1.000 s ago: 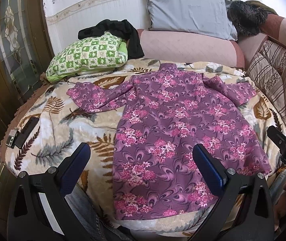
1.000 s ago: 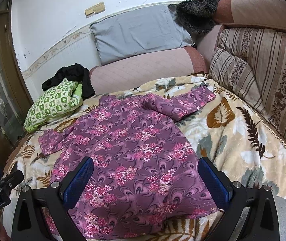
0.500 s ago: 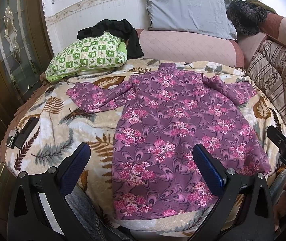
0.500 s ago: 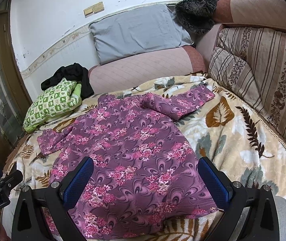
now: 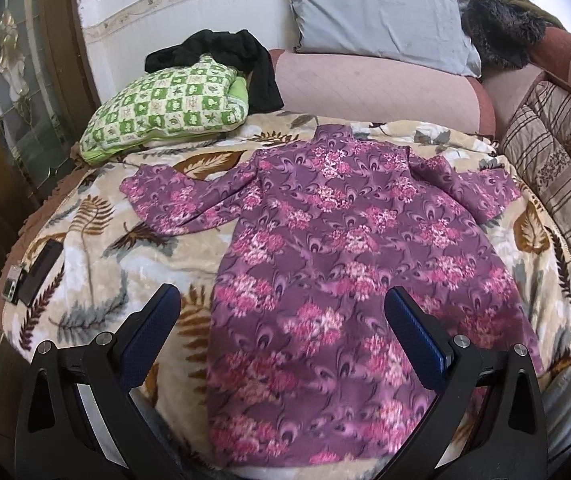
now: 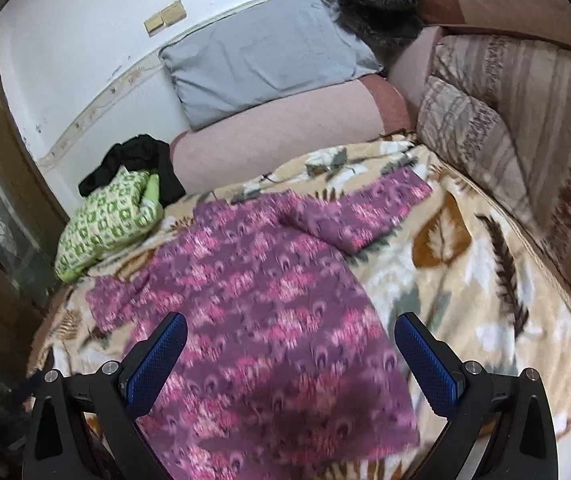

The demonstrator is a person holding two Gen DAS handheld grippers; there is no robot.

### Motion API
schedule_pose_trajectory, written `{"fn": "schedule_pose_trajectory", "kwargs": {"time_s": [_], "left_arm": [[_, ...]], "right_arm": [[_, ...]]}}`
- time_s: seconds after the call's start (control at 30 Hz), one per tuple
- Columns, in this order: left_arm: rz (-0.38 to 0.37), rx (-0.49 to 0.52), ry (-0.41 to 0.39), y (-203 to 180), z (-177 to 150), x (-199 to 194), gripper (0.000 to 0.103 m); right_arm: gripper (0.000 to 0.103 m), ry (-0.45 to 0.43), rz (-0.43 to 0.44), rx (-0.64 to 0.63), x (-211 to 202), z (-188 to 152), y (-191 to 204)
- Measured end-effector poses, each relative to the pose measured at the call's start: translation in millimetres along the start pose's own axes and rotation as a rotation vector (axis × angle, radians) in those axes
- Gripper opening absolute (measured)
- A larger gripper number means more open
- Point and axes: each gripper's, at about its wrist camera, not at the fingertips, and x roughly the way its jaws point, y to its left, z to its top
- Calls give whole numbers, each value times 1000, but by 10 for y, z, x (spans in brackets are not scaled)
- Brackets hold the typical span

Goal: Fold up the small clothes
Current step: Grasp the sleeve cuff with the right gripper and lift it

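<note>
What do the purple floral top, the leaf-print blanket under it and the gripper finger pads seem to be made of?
Purple floral top: thin, matte printed fabric, probably a soft knit; it lies flat with shallow wrinkles. Leaf-print blanket: plush fleece by its fuzzy, embossed-looking pile. Pads of the left hand-held gripper: blue, dotted texture, likely rubber, on black frames, plastic or metal unclear.

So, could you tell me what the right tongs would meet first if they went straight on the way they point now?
Most likely the purple flowered top, spread on the leaf-print blanket. The right tongs are open with its lower half between them; depth is unclear, the view blurred.
</note>
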Motion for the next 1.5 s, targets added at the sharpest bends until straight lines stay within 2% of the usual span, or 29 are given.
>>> {"fn": "schedule_pose_trajectory", "kwargs": {"time_s": [0.13, 0.23, 0.33, 0.43, 0.53, 0.57, 0.6, 0.67, 0.73, 0.77, 0.8, 0.87, 0.9, 1.0, 1.1, 1.17, 1.27, 1.33, 1.47, 1.5], "left_arm": [[-44, 2, 33, -126, 246, 318, 102], [-133, -25, 82, -221, 440, 637, 102], [-210, -62, 142, -349, 613, 1025, 102], [-229, -93, 193, -459, 686, 1356, 102], [-261, -115, 210, -461, 627, 1521, 102], [-265, -118, 211, -447, 596, 1550, 102], [-270, -118, 216, -426, 563, 1586, 102], [-278, -124, 236, -378, 520, 1645, 102], [-292, -143, 249, -326, 475, 1681, 102], [-295, -149, 248, -303, 457, 1696, 102], [-292, -151, 246, -290, 447, 1708, 102], [-294, -158, 244, -264, 438, 1742, 102], [-300, -167, 252, -244, 440, 1754, 102], [-346, -210, 248, -148, 480, 1674, 102], [-395, -227, 204, -2, 559, 1500, 102], [-419, -248, 191, 133, 575, 1426, 102], [-448, -316, 189, 454, 537, 1366, 102], [-440, -354, 191, 641, 475, 1372, 102], [-452, -426, 218, 907, 362, 1516, 102], [-471, -448, 232, 937, 352, 1563, 102]], "right_arm": [[103, 23, 29, 73, 308, 481, -357], [103, 61, 3, 150, 697, 826, -783], [91, 121, -6, 249, 1200, 1077, -1233], [78, 199, -64, 311, 1761, 1239, -1602], [75, 266, -121, 369, 2265, 1309, -1918], [70, 284, -129, 393, 2412, 1306, -2018], [69, 312, -153, 438, 2605, 1292, -2159], [67, 328, -180, 462, 2802, 1285, -2307], [57, 301, -219, 418, 2905, 1342, -2341], [33, 288, -235, 382, 2906, 1370, -2297], [17, 276, -253, 327, 2873, 1409, -2192], [14, 209, -317, 251, 2673, 1471, -1952], [14, 159, -322, 208, 2492, 1509, -1761], [14, -11, -229, 73, 1810, 1549, -1076], [13, -191, -176, -129, 1092, 1304, -230], [13, -251, -154, -233, 789, 960, 309], [14, -210, -61, -294, 725, 460, 809], [15, -165, -19, -392, 784, 42, 1094], [44, 23, 12, -501, 1207, -598, 1322], [45, 86, 8, -501, 1307, -709, 1328]]}}
